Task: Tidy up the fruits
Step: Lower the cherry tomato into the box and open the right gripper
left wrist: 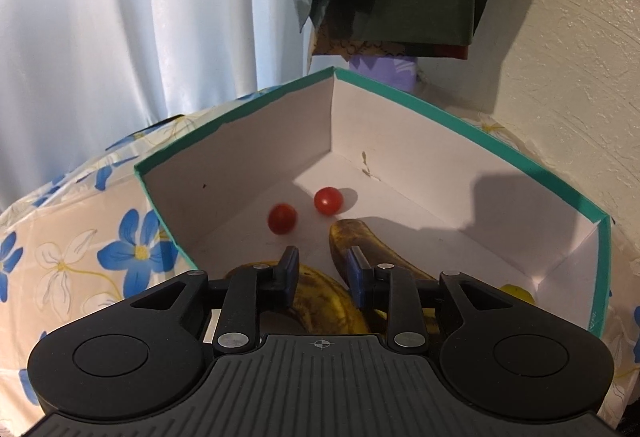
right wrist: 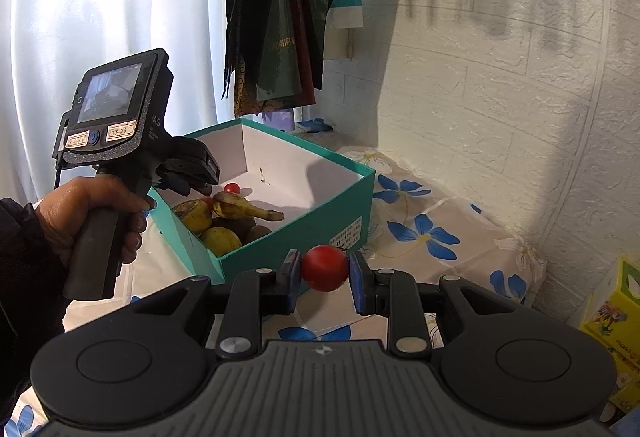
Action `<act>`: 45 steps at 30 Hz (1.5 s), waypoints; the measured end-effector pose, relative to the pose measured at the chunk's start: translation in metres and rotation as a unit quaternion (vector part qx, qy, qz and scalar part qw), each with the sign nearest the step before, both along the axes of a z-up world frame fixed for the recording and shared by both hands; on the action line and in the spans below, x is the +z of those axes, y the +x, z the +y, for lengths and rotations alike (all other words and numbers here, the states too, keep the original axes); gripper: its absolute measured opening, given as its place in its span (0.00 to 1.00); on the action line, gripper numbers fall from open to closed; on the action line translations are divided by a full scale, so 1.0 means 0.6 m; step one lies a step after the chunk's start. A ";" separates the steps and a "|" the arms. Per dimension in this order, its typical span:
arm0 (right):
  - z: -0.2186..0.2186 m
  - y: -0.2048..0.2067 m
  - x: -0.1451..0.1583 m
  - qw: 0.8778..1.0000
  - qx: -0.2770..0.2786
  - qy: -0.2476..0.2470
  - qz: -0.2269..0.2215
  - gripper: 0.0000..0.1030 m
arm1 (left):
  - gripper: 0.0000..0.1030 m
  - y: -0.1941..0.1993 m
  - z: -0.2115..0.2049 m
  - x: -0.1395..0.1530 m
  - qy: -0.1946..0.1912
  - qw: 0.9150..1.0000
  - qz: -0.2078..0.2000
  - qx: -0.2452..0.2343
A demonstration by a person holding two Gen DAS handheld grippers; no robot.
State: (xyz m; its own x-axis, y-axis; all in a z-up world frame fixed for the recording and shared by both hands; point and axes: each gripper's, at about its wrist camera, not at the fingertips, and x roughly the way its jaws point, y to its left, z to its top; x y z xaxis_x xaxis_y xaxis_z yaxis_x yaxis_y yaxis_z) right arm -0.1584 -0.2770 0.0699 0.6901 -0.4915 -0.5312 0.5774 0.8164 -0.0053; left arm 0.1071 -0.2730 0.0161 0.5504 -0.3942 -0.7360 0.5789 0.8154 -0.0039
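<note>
Here, a cherry tomato [right wrist: 324,267] is clamped between the blue pads of the right gripper [right wrist: 325,274] and is carried in the air, just short of the near wall of the teal box [right wrist: 304,233]. The move ahead is judged to turn on one relation: the open top of the box lies forward and to the left of the held tomato, and somewhat lower, so the fruit would have to be brought over the near rim before it could be let go. Being round, the tomato has no long axis to be lined up.

The left gripper [left wrist: 322,269] is held over the left part of the box with its jaws apart and nothing gripped between them; it is seen from the right wrist view as well, with the left hand [right wrist: 86,213] wrapped round its handle. Beneath it two spotted bananas [left wrist: 360,249] are laid, their long axes running roughly away from the camera, and two more cherry tomatoes [left wrist: 328,201] are rested on the white floor toward the far corner. Further yellow fruits [right wrist: 221,240] are packed in the near corner.

The bare floor on the right side of the box is judged to be the likeliest landing place, and the right gripper is the nearer one to it. The box is set on a flowered tablecloth [right wrist: 424,233] near a white wall [right wrist: 500,77].
</note>
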 end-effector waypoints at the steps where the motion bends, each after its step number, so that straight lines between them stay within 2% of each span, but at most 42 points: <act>1: -0.001 0.000 0.000 1.000 0.001 0.000 0.000 0.24 | 0.38 -0.003 -0.002 0.000 0.004 1.000 -0.006 -0.002; 3: -0.004 -0.002 0.000 1.000 0.000 0.000 0.000 0.24 | 0.51 -0.008 -0.003 0.004 0.008 1.000 -0.016 -0.001; 4: -0.004 -0.002 0.000 1.000 -0.001 0.000 0.001 0.24 | 0.68 -0.009 -0.001 0.008 0.003 1.000 -0.019 0.000; 5: -0.005 -0.003 0.001 1.000 -0.002 0.000 0.001 0.24 | 0.80 -0.011 0.003 0.013 -0.006 1.000 -0.020 0.001; 8: -0.007 -0.004 0.002 1.000 -0.003 0.000 -0.001 0.24 | 0.87 -0.015 0.009 0.027 -0.020 0.999 -0.025 0.006; 11: -0.008 -0.004 0.004 1.000 -0.002 -0.001 -0.003 0.24 | 0.93 -0.026 0.019 0.043 -0.015 0.999 -0.031 0.012; 17: -0.004 0.000 0.008 1.000 0.004 -0.001 -0.012 0.24 | 0.93 -0.056 0.073 0.068 -0.019 0.998 -0.042 0.038; 21: 0.000 0.004 0.011 1.000 0.010 -0.002 -0.018 0.24 | 0.93 -0.085 0.141 0.090 -0.033 0.996 -0.029 0.075; 23: 0.001 0.005 0.013 1.000 0.011 -0.001 -0.020 0.24 | 0.97 -0.108 0.180 0.101 -0.039 0.994 -0.036 0.095; 26: 0.001 0.010 0.015 1.000 0.014 -0.002 -0.022 0.24 | 0.98 -0.138 0.228 0.109 -0.038 0.991 -0.050 0.119; 29: 0.001 0.017 0.013 1.000 0.016 -0.002 -0.022 0.24 | 0.98 -0.149 0.260 0.108 -0.033 0.991 -0.037 0.126; 33: -0.005 0.036 0.009 1.000 0.017 -0.003 -0.020 0.24 | 0.98 -0.156 0.289 0.104 -0.030 0.990 -0.025 0.138; 45: -0.026 0.119 -0.006 0.999 0.036 -0.012 -0.005 0.24 | 0.98 -0.171 0.341 0.096 -0.012 0.985 -0.023 0.168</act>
